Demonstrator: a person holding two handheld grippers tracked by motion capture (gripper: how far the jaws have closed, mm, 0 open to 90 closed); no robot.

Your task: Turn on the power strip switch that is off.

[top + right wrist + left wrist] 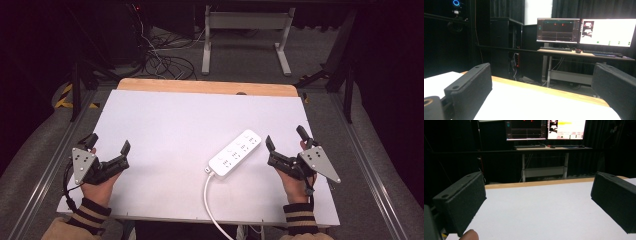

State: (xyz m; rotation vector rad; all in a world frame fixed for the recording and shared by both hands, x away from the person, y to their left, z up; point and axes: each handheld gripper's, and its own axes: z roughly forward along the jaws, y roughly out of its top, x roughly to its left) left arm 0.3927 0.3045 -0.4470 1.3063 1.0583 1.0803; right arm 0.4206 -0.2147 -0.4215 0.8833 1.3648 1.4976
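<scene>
White power strip (235, 154) sits right of centre on the white surface (165, 130), its cord (212, 207) trailing off the near edge. Our left claw (109, 145) and right claw (285, 140) are both spread wide, holding nothing. A careless sweep could probably snag that cord and drag the strip.

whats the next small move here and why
Probably bring the right gripper a little to its left, toward the power strip. That strip is the one thing lying on the table, it sits nearest this gripper, and both grippers have their jaws open with nothing between them. The left gripper is much farther away.
</scene>
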